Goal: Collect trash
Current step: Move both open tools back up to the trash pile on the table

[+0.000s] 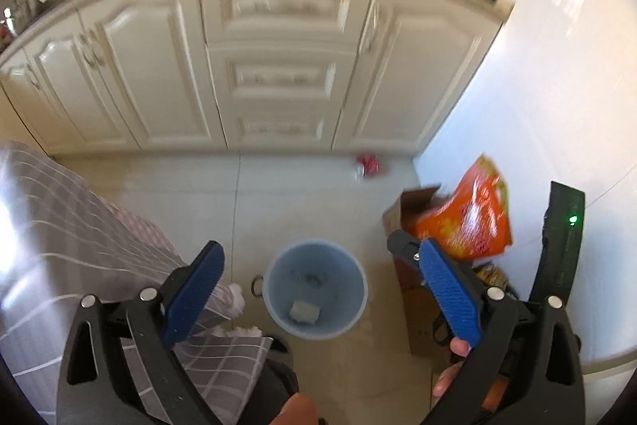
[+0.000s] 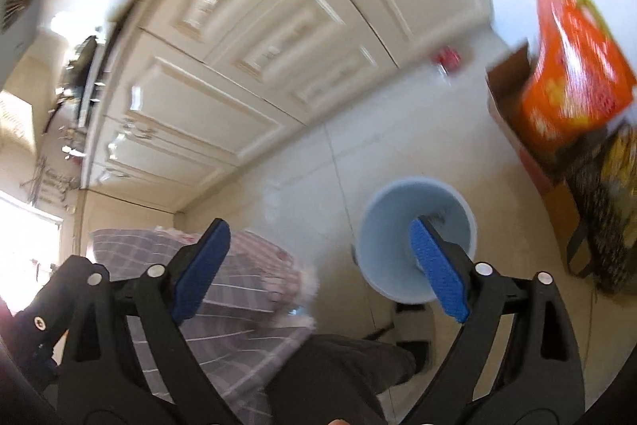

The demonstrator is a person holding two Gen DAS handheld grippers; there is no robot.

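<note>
A: Currently both our grippers, left gripper and right gripper, have fingers wide, empty.

B: Bin sits just below us. Red trash lies ahead-right on the floor by the cabinets; we'd guess right's nearer.

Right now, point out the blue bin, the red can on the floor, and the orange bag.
blue bin [image 1: 318, 249]: left wrist view, far rim.
red can [image 1: 368, 164]: left wrist view, its middle.
orange bag [image 2: 577, 66]: right wrist view, printed front face.
</note>
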